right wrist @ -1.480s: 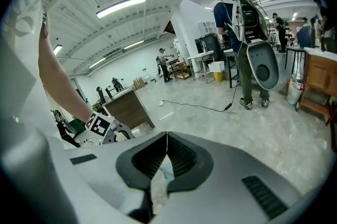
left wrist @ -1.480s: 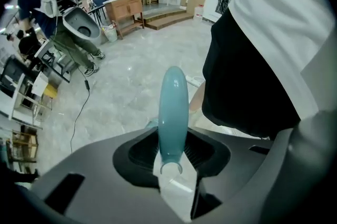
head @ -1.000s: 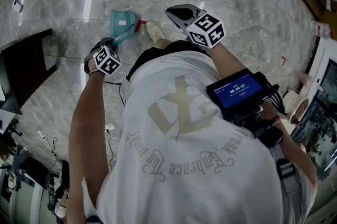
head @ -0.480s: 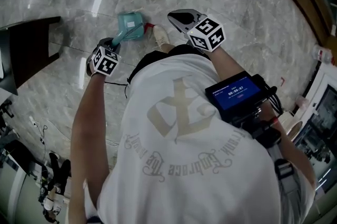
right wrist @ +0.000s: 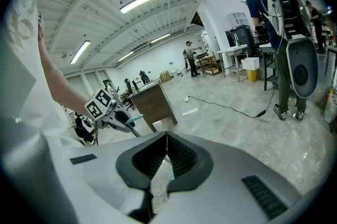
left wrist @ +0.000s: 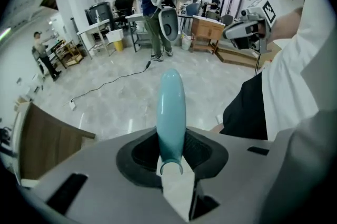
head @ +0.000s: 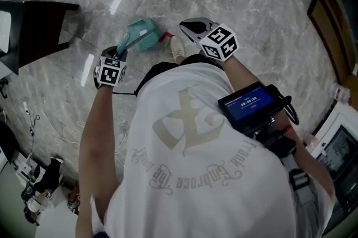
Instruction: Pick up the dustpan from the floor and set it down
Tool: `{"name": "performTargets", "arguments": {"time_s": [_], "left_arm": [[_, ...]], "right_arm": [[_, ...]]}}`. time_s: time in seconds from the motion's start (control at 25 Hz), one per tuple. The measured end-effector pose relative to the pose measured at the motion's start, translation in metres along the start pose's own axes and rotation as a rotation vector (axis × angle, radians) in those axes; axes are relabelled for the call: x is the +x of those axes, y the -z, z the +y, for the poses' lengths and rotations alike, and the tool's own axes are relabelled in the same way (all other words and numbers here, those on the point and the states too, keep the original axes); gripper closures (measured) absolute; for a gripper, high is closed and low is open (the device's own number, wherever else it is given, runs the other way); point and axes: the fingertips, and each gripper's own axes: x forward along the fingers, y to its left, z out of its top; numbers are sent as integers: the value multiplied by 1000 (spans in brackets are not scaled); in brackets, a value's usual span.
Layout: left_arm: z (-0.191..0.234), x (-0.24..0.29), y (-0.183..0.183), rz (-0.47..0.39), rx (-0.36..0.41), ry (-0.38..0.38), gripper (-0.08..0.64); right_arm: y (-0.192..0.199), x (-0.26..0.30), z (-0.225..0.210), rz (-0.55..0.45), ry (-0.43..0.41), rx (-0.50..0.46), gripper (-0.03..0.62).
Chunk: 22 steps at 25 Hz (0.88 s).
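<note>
The teal dustpan [head: 143, 33] hangs just above the marble floor, in front of the person's feet. My left gripper [head: 118, 52] is shut on its handle [left wrist: 171, 107], which runs straight out between the dark pads in the left gripper view. From the right gripper view, that gripper and the teal handle [right wrist: 134, 118] show at the left. My right gripper [head: 187, 24] is held out level to the right of the dustpan, apart from it. Its jaws [right wrist: 166, 138] meet at the tip with nothing between them.
A dark desk [head: 34, 23] stands at the left. A shoe [head: 178, 47] and a small red thing [head: 166, 36] are beside the dustpan. Cables [left wrist: 113, 80] lie on the floor. Other people [left wrist: 152, 7] and tables stand further off.
My left gripper has risen and rolled, taking the dustpan with it off the floor. The right gripper has drifted a little sideways. The head view has swung, so the desk shows more.
</note>
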Motion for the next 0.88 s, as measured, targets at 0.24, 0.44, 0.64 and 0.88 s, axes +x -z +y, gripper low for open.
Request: {"name": "performTargets", "arguments": {"time_s": [0.24, 0.44, 0.64, 0.88], "left_arm": [[-1, -34, 12, -70, -147, -67, 449], [4, -67, 25, -123, -261, -137, 449], [3, -91, 45, -165, -370, -189, 449], [5, -115, 49, -242, -440, -230, 449]], "right_arm": [[-4, 9, 20, 23, -69, -60, 575], [-18, 24, 44, 39, -150, -129, 575], [-22, 34, 67, 44, -228, -163, 575], [-16, 50, 80, 90, -317, -227, 575]]}}
